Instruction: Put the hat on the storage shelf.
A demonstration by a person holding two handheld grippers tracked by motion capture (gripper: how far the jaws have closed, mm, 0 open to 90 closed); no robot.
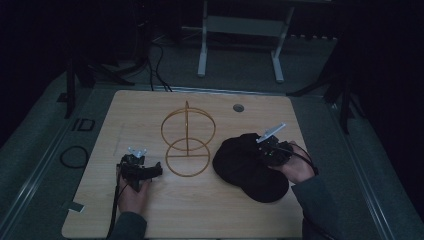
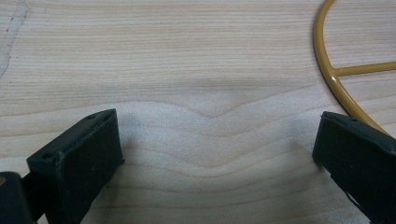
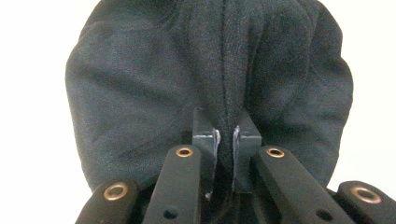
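A black cap [image 1: 247, 162] lies on the right side of the wooden table [image 1: 200, 215]. My right gripper [image 1: 270, 150] is shut on a fold of the cap's cloth [image 3: 226, 93]; its two jaws pinch the fabric between them. A gold wire stand [image 1: 188, 142] made of two rings and an upright post sits at the table's middle. My left gripper [image 1: 150, 171] rests low over the table to the left of the stand's base ring [image 2: 336, 79], jaws wide open with bare wood between them.
A round grommet hole [image 1: 238, 107] is set in the table near its far edge. Beyond the table stand white frame legs [image 1: 202, 50] and dark cables [image 1: 157, 65] on a grey floor. A cable loop [image 1: 74, 156] lies left of the table.
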